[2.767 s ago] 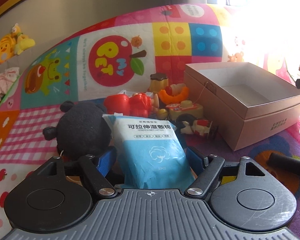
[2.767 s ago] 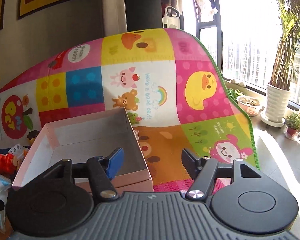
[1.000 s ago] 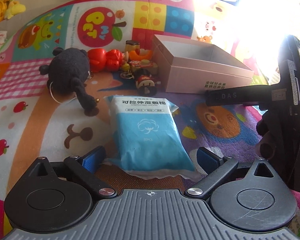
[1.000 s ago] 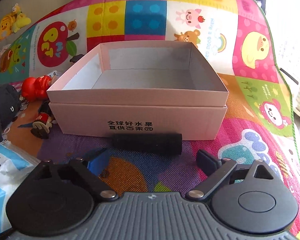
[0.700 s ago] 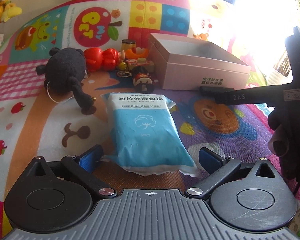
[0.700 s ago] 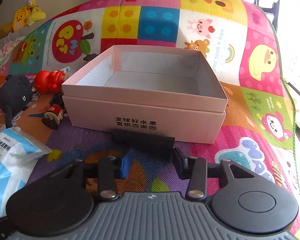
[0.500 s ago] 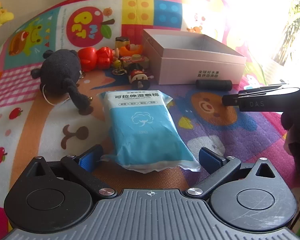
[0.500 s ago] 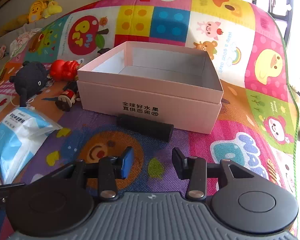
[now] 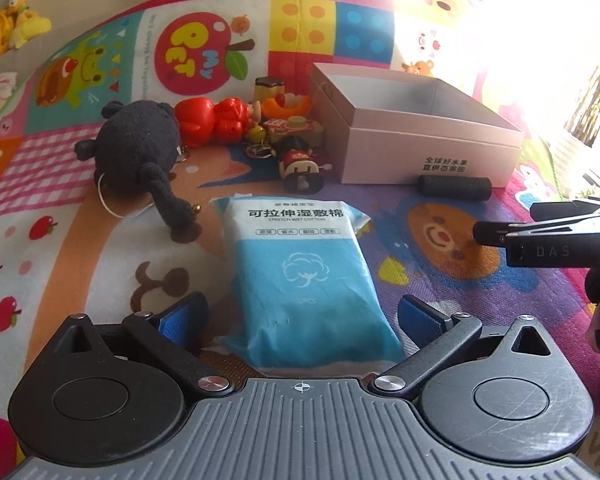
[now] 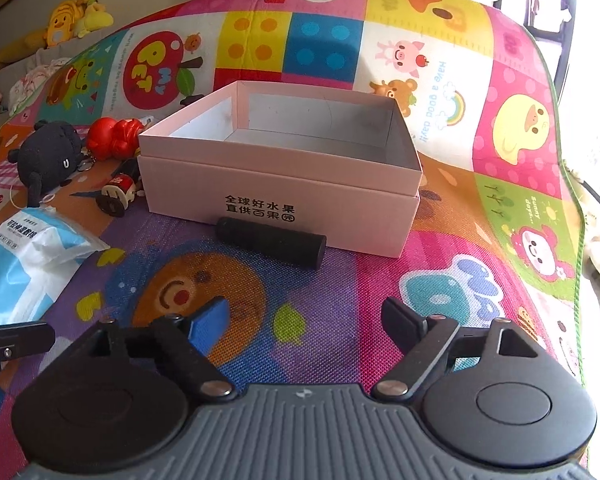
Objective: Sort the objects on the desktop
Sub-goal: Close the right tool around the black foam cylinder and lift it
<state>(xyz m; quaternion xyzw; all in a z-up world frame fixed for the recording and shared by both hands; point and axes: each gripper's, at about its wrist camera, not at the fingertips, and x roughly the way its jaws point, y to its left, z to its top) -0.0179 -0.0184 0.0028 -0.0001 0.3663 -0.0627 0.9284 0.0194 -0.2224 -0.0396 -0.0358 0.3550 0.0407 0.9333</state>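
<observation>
A bright patchwork play mat [image 9: 80,240] carries everything. On it, toward the far right corner, stands an open pink box [image 10: 284,184], with nothing visible inside. Near the mat's middle, closer to the left edge, lies a blue pack of wet cotton pads [image 9: 304,276], flat, its long axis running straight away from the left gripper [image 9: 300,316]. That gripper's jaws stand wide to either side of the pack's near end, the pads not pressing it (a small gap shows on each side). Farther back toward the left edge sit a black plush toy [image 9: 140,148] and a cluster of small red and orange toys [image 9: 220,120]. A black cylinder [image 10: 272,242] lies crosswise just beside the box's front wall. The right gripper [image 10: 304,318] points at it from well short; its jaws are opening, with nothing between them. The pack is the left hand's nearest target, the cylinder the right's, and the box lies beyond both.
</observation>
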